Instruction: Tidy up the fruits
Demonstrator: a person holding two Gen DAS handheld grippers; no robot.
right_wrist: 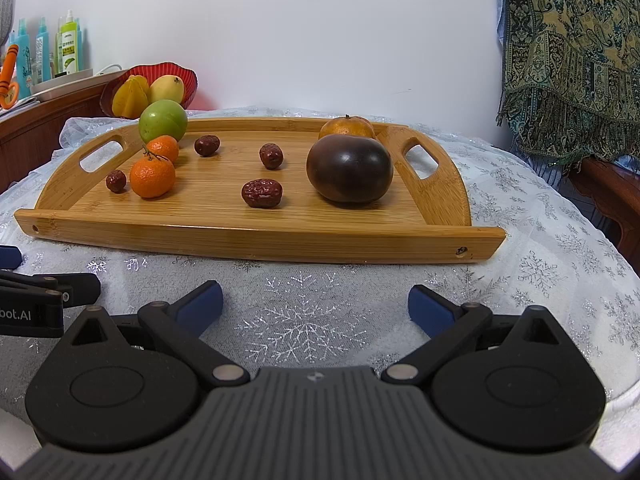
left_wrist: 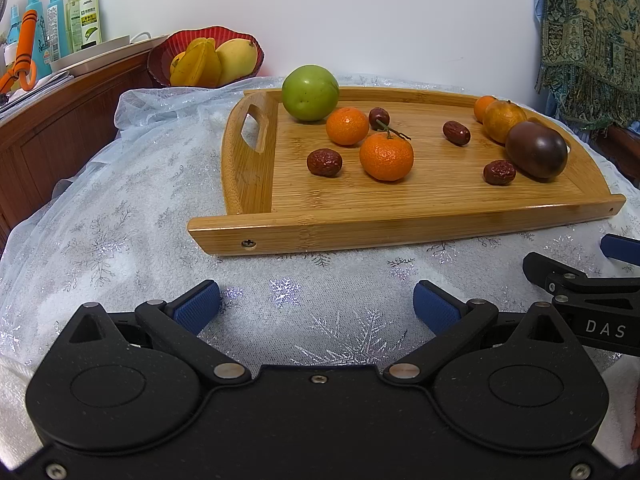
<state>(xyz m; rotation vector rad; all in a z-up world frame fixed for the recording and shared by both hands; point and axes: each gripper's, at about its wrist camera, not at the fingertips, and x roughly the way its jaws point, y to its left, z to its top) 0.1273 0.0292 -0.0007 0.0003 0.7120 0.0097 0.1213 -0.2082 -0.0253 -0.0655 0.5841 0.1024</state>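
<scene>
A bamboo tray (left_wrist: 400, 224) (right_wrist: 256, 240) lies on the table and holds loose fruit: a green apple (left_wrist: 310, 93) (right_wrist: 163, 121), small oranges (left_wrist: 386, 156) (right_wrist: 152, 177), several red dates (left_wrist: 324, 162) (right_wrist: 262, 193), a dark purple fruit (left_wrist: 536, 149) (right_wrist: 349, 168) and a duller orange (left_wrist: 504, 120) (right_wrist: 346, 126) behind it. My left gripper (left_wrist: 318, 304) is open and empty, in front of the tray's near left edge. My right gripper (right_wrist: 316, 302) is open and empty, in front of the tray's near right edge; its fingers also show in the left wrist view (left_wrist: 580, 280).
A red bowl (left_wrist: 160, 56) (right_wrist: 188, 76) with yellow fruit stands behind the tray at the back left. Bottles (left_wrist: 86, 16) stand on a wooden cabinet (left_wrist: 60, 128) to the left. A patterned cloth (right_wrist: 568, 60) hangs at the right. A snowflake tablecloth (right_wrist: 308, 328) covers the table.
</scene>
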